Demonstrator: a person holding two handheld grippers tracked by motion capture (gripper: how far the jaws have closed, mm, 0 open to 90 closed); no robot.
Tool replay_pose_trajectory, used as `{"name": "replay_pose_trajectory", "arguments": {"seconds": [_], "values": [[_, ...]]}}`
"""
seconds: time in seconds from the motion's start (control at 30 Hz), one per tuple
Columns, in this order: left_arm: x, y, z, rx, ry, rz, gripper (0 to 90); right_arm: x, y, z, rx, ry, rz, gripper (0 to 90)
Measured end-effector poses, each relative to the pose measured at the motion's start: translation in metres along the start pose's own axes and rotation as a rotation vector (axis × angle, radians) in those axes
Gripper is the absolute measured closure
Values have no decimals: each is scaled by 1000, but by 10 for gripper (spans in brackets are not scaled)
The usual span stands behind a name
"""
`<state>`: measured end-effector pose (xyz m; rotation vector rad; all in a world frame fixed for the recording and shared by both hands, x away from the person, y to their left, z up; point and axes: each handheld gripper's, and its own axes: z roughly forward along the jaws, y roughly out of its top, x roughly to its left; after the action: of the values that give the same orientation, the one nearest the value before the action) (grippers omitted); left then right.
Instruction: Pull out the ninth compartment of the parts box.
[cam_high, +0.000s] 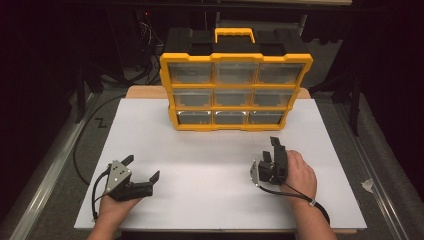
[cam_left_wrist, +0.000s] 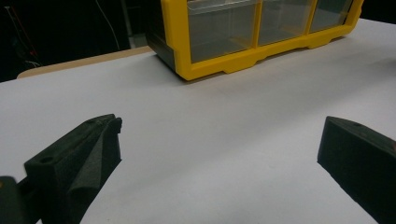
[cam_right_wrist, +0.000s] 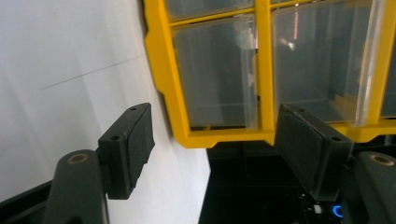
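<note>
Right claw, jaws apart and empty, faces the organizer; left claw apart. Rolled wrist risks missing a drawer.

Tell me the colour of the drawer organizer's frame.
Yellow frame, clearest in the high view.

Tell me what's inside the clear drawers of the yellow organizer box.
The yellow-framed plastic organizer box stands upright on the white table, with nine clear drawers. Those seen close in the right gripper view look empty. Glare and murky plastic hide the contents of the others.
</note>
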<state>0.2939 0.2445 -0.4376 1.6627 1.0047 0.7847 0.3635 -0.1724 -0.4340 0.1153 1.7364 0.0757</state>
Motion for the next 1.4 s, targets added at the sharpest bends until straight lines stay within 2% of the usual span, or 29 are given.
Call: {"name": "replay_pose_trajectory", "arguments": {"seconds": [0.33,0.57,0.77,0.8,0.9,0.97,1.03,1.13,1.2,1.23,1.3,1.4], "values": [[-1,-1,-1,8,-6,9,2,-20,5,9,10,-31,9,404],[-1,-1,1,8,-5,5,2,-33,3,31,29,-53,1,466],[0,-1,0,6,-6,8,2,-37,6,44,37,-67,-6,490],[0,-1,0,5,-6,8,2,-37,7,47,44,-61,13,497],[0,-1,0,4,-7,11,2,-38,10,59,39,-72,-11,516],[0,-1,0,4,-7,10,2,-38,11,60,50,-63,-20,521],[0,-1,0,3,-8,10,2,-36,12,70,57,-52,-19,533],[0,-2,1,5,-9,7,2,-33,12,76,51,-61,-20,542],[0,-2,0,3,-9,9,2,-33,13,82,69,-50,-54,573],[0,-2,0,2,-10,8,2,-33,13,82,69,-50,-54,573],[0,-1,-1,-5,-9,7,2,-33,13,87,69,-78,-60,591],[0,-1,-2,-6,-11,8,2,-36,12,91,74,-76,-61,603]]}}
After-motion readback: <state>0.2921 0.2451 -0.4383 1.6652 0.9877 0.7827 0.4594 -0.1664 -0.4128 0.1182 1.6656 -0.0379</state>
